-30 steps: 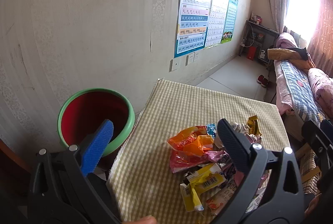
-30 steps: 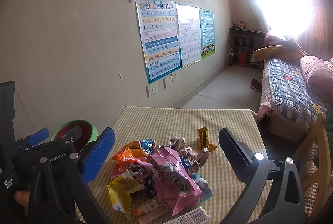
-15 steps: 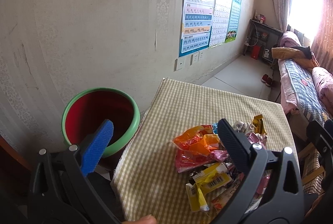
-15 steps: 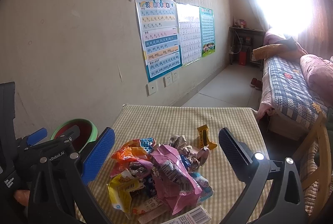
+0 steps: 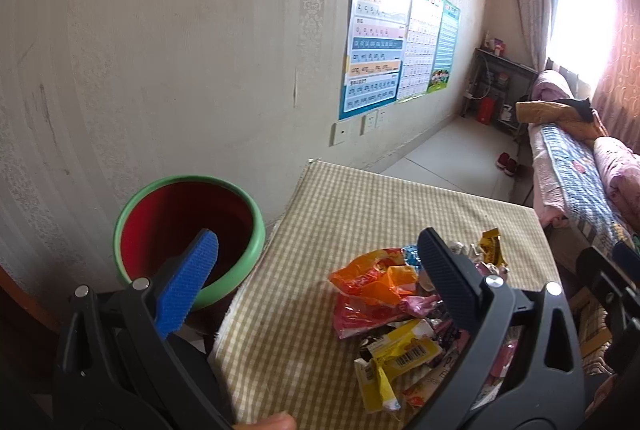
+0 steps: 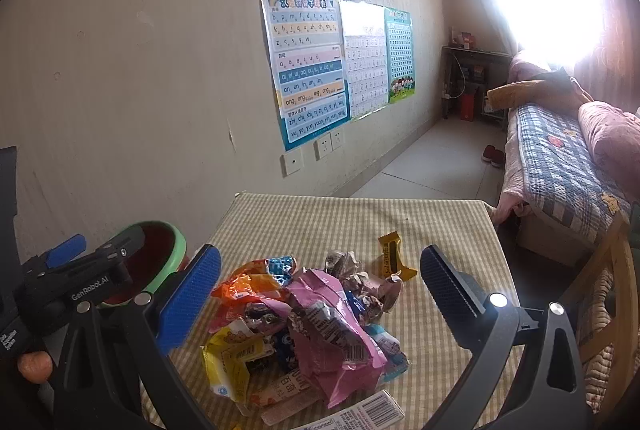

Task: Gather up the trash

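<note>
Both the left tongs (image 5: 316, 262) and right tongs (image 6: 320, 290) gaped wide and empty above the table (image 6: 320, 222). The wrappers (image 6: 304, 326) lay heaped just below the right tongs, the bin (image 5: 188, 230) behind the left one's blue finger. A broad bite risked snagging several slippery, tangled packets that could spill short of it.

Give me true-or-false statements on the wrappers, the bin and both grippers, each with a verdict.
1. The wrappers lie piled on the checked table. True.
2. The left gripper holds a wrapper. False: it is open and holds nothing.
3. The bin stands off the table's left edge, by the wall. True.
4. The right gripper is shut. False: it is open.
5. The yellow bar wrapper lies inside the bin. False: it is on the table.
</note>
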A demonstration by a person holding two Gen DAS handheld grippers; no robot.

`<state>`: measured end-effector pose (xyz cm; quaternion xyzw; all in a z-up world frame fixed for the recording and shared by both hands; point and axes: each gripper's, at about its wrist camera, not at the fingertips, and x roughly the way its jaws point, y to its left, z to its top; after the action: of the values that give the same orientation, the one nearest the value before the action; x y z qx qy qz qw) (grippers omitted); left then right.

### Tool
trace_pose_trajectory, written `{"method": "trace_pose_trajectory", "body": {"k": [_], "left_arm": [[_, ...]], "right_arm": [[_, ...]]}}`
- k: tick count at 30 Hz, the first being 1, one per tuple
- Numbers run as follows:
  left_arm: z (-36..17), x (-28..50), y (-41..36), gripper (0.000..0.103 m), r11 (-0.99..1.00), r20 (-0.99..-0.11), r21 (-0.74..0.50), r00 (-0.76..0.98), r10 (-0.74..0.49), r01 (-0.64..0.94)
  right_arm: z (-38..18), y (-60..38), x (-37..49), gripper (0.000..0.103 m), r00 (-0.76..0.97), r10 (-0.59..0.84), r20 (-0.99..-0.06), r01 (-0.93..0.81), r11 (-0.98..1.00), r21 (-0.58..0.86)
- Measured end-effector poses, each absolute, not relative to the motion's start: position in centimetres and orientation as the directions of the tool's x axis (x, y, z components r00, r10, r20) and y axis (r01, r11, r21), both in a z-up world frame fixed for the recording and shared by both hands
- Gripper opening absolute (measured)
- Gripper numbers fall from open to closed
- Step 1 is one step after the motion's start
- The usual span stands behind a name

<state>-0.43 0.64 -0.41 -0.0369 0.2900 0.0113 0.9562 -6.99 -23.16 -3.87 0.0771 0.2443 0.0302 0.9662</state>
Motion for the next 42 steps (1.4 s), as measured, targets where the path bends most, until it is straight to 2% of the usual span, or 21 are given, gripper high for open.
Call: {"method": "trace_pose_trajectory", "body": {"k": [3,7,10,15,21,23,25,27,28,29,30,32,35,37,38,42], "left_arm": [[-0.9,-0.6,0.6,0.098,0.998,-0.566,-0.054,0.825,-0.011,-0.024],[-2.9,0.2,-0.5,0.098,0.999,-0.655,0.001,0.754,-0.037,0.049],[-4.5,0.2,-1.6,0.098,0.995,-0.686,0.039,0.727,-0.042,0.095],[-8.4,1.1,-2.8,0.098,0.986,-0.79,-0.008,0.604,-0.108,0.166],[-11.4,1.3,-3.4,0.089,0.979,-0.859,-0.045,0.492,-0.14,0.2],[-11.9,1.2,-3.8,0.079,0.975,-0.871,-0.051,0.469,-0.15,0.217],[-12.4,1.1,-4.2,0.071,0.97,-0.878,-0.058,0.45,-0.161,0.234],[-12.7,0.9,-4.5,0.059,0.968,-0.884,-0.063,0.436,-0.168,0.243],[-12.8,0.9,-4.6,0.049,0.967,-0.886,-0.065,0.431,-0.169,0.246],[-12.9,0.8,-4.6,0.043,0.966,-0.886,-0.074,0.428,-0.177,0.248],[-12.9,0.7,-4.6,0.04,0.964,-0.885,-0.085,0.426,-0.189,0.25],[-12.5,0.9,-3.8,0.03,0.964,-0.884,-0.089,0.426,-0.192,0.249],[-12.2,0.8,-3.5,0.026,0.964,-0.878,-0.119,0.428,-0.214,0.239],[-11.8,0.8,-3.4,0.025,0.963,-0.869,-0.132,0.44,-0.227,0.235],[-11.4,0.7,-3.3,0.024,0.963,-0.863,-0.135,0.449,-0.231,0.235],[-9.1,0.3,-2.7,0.023,0.963,-0.824,-0.139,0.513,-0.241,0.229]], "right_arm": [[-4.7,-23.9,-6.8,0.096,0.868,0.079,-0.49,-0.004,0.988,0.152],[-6.4,-24.9,-6.0,0.096,0.832,0.087,-0.548,0.012,0.985,0.174],[-7.9,-25.2,-5.4,0.096,0.793,0.129,-0.595,-0.007,0.979,0.203],[-10.7,-25.9,-4.7,0.091,0.732,0.184,-0.657,-0.027,0.97,0.241],[-13.2,-26.9,-3.4,0.089,0.675,0.215,-0.706,-0.012,0.96,0.281],[-13.8,-26.9,-2.7,0.088,0.655,0.224,-0.722,-0.028,0.962,0.273],[-14.4,-26.7,-2.1,0.084,0.637,0.239,-0.733,-0.051,0.962,0.269],[-15.0,-26.6,-1.6,0.071,0.615,0.273,-0.739,-0.073,0.954,0.291],[-15.3,-26.7,-1.4,0.067,0.603,0.289,-0.743,-0.078,0.949,0.305],[-15.6,-26.7,-1.3,0.058,0.591,0.299,-0.749,-0.077,0.945,0.317],[-15.9,-26.7,-1.2,0.049,0.581,0.31,-0.753,-0.077,0.941,0.328],[-16.1,-26.8,-1.4,0.039,0.571,0.322,-0.755,-0.08,0.937,0.339],[-15.4,-26.8,-2.0,0.036,0.591,0.329,-0.737,-0.089,0.934,0.346],[-14.5,-26.7,-2.4,0.024,0.606,0.342,-0.718,-0.1,0.929,0.357],[-14.0,-26.6,-2.7,0.021,0.614,0.346,-0.71,-0.105,0.927,0.361],[-11.4,-26.3,-3.8,0.021,0.659,0.357,-0.662,-0.125,0.92,0.371]]}}
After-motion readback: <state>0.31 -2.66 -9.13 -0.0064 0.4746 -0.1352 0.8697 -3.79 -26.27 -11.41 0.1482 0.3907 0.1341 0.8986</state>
